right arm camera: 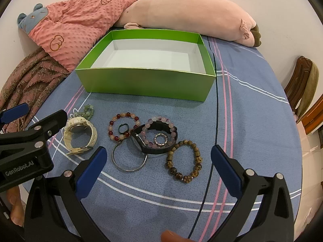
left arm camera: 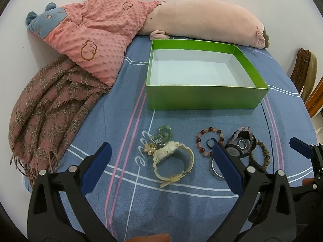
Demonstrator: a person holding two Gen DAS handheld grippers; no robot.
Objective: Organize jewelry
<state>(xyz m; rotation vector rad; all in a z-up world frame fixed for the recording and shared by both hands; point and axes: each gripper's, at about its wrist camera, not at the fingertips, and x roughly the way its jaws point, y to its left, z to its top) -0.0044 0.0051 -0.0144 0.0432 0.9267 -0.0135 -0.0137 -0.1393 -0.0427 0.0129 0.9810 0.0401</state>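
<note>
Left wrist view shows both grippers spread wide and holding nothing, left gripper (left arm camera: 161, 161) framing the watch (left arm camera: 173, 161) at lower centre, so a first pick into the empty box (left arm camera: 201, 96) seems next.

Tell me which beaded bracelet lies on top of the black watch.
The pale pink-and-lilac bead bracelet: it is draped over the black watch. The red-and-peach bracelet and the brown wooden-bead bracelet lie flat on the blue sheet.
</note>
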